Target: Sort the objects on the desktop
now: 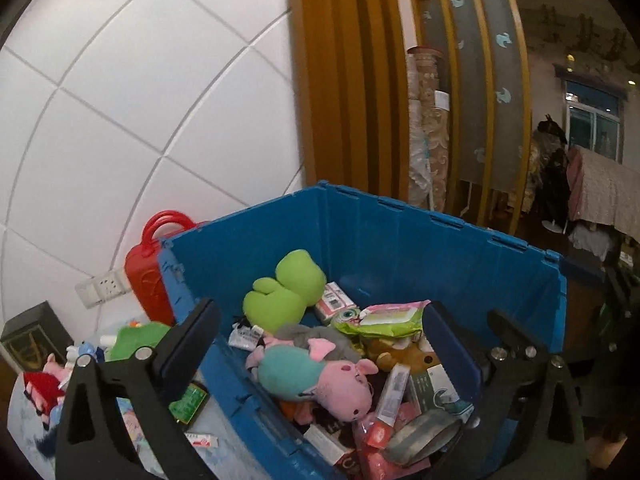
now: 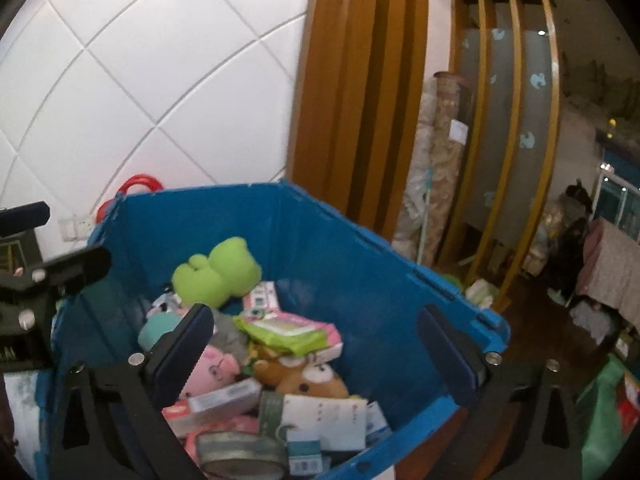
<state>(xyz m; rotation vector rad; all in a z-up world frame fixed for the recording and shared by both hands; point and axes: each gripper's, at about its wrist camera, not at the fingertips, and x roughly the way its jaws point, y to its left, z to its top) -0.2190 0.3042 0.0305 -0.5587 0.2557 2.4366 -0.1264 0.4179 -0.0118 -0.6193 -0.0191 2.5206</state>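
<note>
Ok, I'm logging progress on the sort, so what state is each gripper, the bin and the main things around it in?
left gripper: open, nothing between its fingers
right gripper: open, nothing between its fingers
blue bin: no lid on it, partly filled with a loose pile
green plush: lying in the bin at the back of the pile
pink pig plush: on its side on top of the pile
red case: upright outside the bin, shut

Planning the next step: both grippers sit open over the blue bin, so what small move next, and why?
Probably swing the left gripper left toward the table clutter: both it and the right gripper are empty, and the blue bin already holds toys.
</note>
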